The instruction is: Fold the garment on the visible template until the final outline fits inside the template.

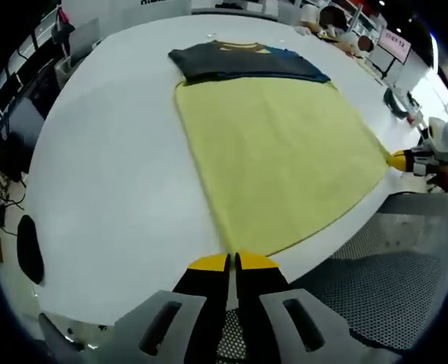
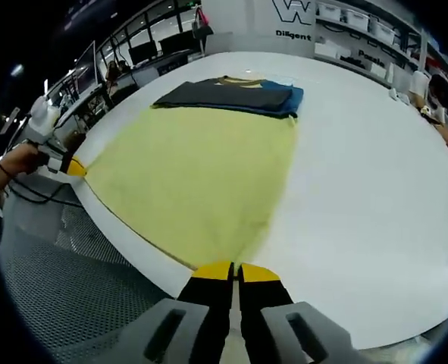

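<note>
Left tool [image 1: 232, 262]: at 6 o'clock in the left gripper view, yellow-tipped jaws pressed together at the near corner of the yellow cloth; whether they pinch the fabric cannot be told.
Right tool [image 2: 235, 271]: at 6 o'clock in the right gripper view, yellow-tipped jaws pressed together at the other near corner of the yellow cloth, at the table edge; whether fabric lies between them cannot be told.
Yellow cloth [image 1: 277, 163]: a large pale yellow sheet spread flat on the table, running from 6 o'clock toward 12 in both views; in the right gripper view [image 2: 201, 174] its near edge follows the table rim.
Other tool seen across: in the left gripper view the right tool shows at 3 o'clock, held by a hand [image 1: 445, 168]; in the right gripper view the left tool shows at 9 o'clock, held by a hand [image 2: 15, 163].
Garment [image 1: 242, 62]: a dark shirt with blue and yellow parts, folded into a compact strip, lying at the far edge of the yellow cloth near 12 o'clock, overlapping it.
Table [image 1: 110, 167]: wide, white, round-edged.
Floor mat [image 1: 390, 265]: grey mesh below the table edge.
</note>
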`<state>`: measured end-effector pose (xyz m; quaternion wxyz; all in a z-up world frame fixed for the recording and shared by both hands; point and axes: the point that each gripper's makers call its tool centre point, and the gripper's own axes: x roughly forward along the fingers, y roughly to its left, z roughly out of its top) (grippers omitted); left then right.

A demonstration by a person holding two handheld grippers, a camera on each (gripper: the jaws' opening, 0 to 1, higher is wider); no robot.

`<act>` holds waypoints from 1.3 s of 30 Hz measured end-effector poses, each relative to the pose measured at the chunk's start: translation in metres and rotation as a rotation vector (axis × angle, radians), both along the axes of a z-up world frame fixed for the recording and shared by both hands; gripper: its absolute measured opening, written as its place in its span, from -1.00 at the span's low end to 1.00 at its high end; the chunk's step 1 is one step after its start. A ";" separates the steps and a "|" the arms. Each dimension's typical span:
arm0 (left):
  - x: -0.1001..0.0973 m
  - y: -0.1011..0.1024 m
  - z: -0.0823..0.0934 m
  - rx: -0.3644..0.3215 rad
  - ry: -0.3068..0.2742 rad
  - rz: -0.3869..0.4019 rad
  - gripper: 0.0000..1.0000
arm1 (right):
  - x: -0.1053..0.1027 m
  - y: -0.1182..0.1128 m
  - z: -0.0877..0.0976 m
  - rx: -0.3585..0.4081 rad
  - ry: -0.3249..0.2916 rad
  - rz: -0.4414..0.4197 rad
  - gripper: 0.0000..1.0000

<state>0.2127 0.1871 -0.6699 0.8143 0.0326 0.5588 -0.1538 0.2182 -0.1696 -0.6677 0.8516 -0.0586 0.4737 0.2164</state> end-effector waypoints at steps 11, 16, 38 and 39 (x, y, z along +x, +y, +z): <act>-0.008 0.002 0.001 0.009 0.025 0.014 -0.94 | -0.007 0.002 0.002 -0.009 0.007 0.019 -1.00; -0.003 -0.001 0.015 -0.012 -0.007 0.027 -0.95 | -0.001 0.003 0.013 0.004 -0.019 0.014 -1.00; 0.073 0.008 0.074 -0.111 -0.196 0.182 -0.95 | 0.087 0.006 0.085 0.085 -0.246 -0.032 -1.00; 0.076 0.008 0.075 -0.116 -0.202 0.188 -0.95 | 0.089 0.005 0.086 0.085 -0.249 -0.033 -1.00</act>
